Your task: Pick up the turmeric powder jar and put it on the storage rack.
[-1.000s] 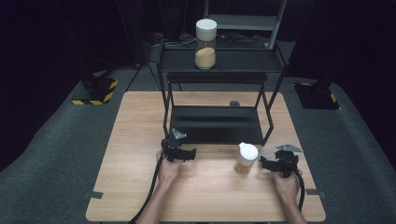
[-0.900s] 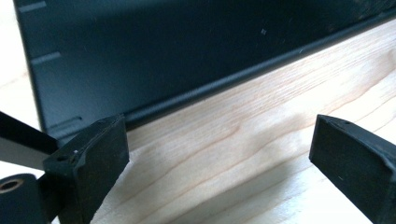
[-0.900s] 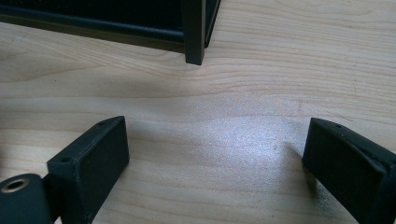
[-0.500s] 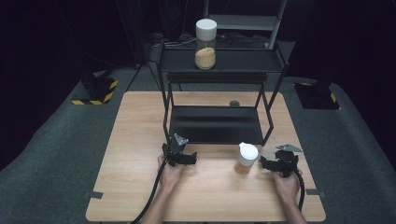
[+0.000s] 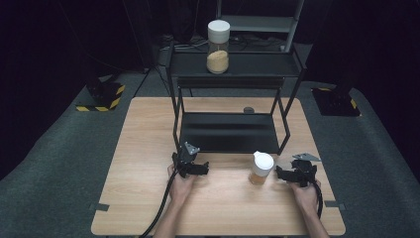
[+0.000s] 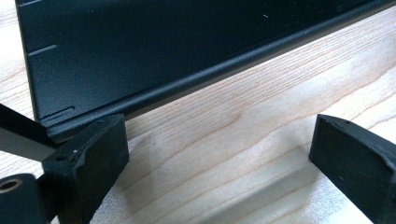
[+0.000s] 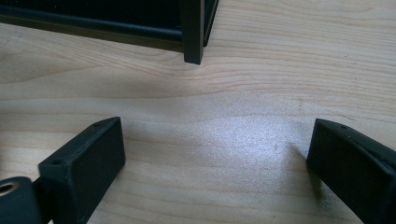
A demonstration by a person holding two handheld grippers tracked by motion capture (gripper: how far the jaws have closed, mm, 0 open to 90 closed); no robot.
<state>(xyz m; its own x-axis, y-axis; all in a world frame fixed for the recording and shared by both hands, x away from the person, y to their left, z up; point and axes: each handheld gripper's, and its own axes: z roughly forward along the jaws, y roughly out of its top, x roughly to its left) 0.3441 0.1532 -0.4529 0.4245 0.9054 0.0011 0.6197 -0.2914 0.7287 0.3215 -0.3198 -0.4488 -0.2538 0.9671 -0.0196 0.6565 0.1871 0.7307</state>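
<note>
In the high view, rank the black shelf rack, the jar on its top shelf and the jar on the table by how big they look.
1. Black shelf rack.
2. Top-shelf jar.
3. Table jar, which looks smaller though it is nearer the camera.

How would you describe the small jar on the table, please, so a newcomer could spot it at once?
Start at the black metal two-tier shelf rack on the light wooden table. In front of its right front leg stands a small clear jar with a white spouted lid. Unlike the taller white-capped jar on the rack's top shelf, it holds amber contents and sits on the tabletop.

Two hand-held grippers on a wooden table (image 5: 143,148)

Small jar (image 5: 260,168) between left gripper (image 5: 191,165) and right gripper (image 5: 293,174); tall jar (image 5: 218,39) tops black rack (image 5: 233,64).
</note>
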